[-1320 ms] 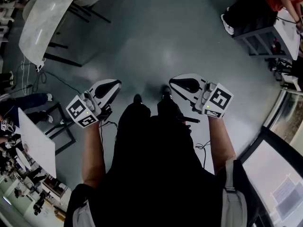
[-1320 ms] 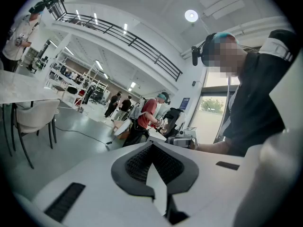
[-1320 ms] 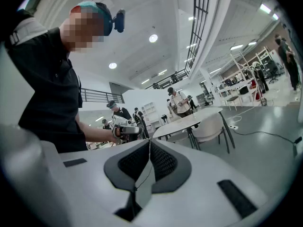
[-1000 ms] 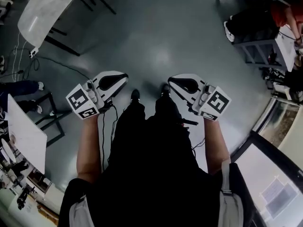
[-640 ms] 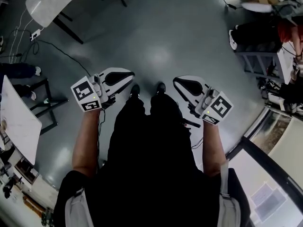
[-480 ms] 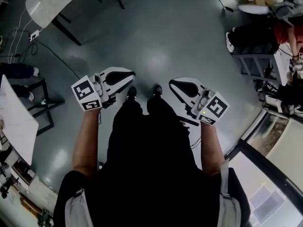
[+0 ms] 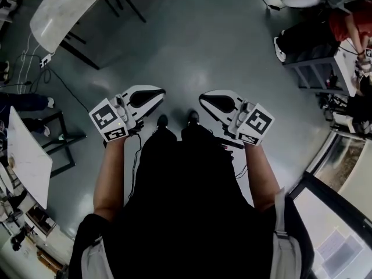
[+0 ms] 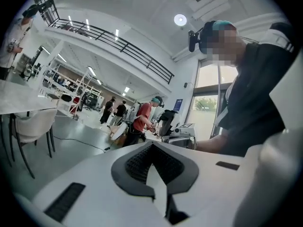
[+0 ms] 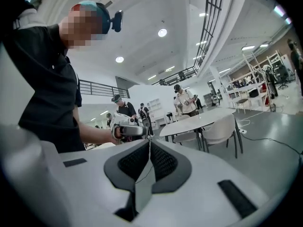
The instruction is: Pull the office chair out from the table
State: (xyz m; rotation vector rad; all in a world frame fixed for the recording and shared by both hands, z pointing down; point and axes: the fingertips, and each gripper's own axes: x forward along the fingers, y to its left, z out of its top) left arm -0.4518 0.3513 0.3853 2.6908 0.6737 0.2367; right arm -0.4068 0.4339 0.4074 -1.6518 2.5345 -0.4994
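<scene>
In the head view a white oval table (image 7: 67,7) stands at the top left, with dark chair legs (image 7: 116,4) under it. No office chair shows clearly; the right gripper view shows a round white table (image 9: 208,119) with pale shell chairs (image 9: 222,129) tucked around it. My left gripper (image 7: 158,92) and right gripper (image 7: 201,97) are held level in front of the body, tips turned toward each other, far from the table. Both are shut with nothing between the pads (image 8: 152,145) (image 9: 149,143). The right gripper view also catches the left gripper (image 9: 125,129) in its hand.
Grey floor spreads ahead. Cables (image 7: 64,74) trail near the table. A white board (image 7: 26,156) and a black frame (image 7: 61,138) stand at the left. At the right are a grey cart (image 7: 317,63) and a person in red (image 7: 349,22). A glazed wall runs along the lower right.
The person has stepped across the floor, so the table and the people at the right have shifted in the head view. Both grippers stay shut and empty; the right one has drawn slightly nearer the left.
</scene>
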